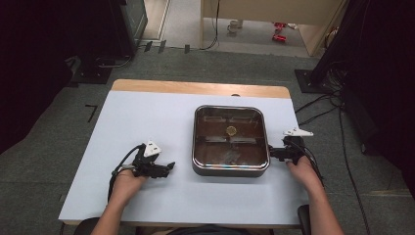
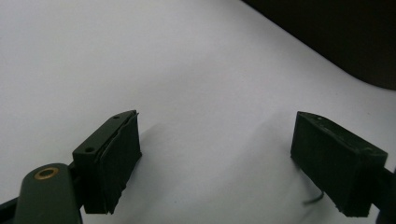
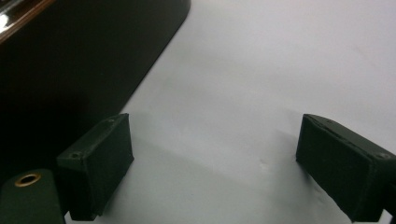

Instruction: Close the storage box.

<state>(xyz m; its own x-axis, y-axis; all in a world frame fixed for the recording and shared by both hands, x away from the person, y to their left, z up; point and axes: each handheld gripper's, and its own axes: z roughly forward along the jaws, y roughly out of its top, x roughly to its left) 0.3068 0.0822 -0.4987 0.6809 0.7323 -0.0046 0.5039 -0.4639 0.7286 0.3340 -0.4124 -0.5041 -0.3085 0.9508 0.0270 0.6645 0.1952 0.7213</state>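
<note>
1. While the pan sits mid-table between our hands, we rest both grippers beside it: left gripper released, empty; right gripper released, empty.
2. Next, we judge, each closes in on a pan side.

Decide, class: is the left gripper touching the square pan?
Apart. In the high view, bare white table separates the left gripper from the square pan; the left gripper view shows its jaws open, nothing between them.

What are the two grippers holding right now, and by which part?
Nothing is held. The left gripper has its jaws wide apart over bare table. The right gripper is open too, beside the square pan, not touching it.
</note>
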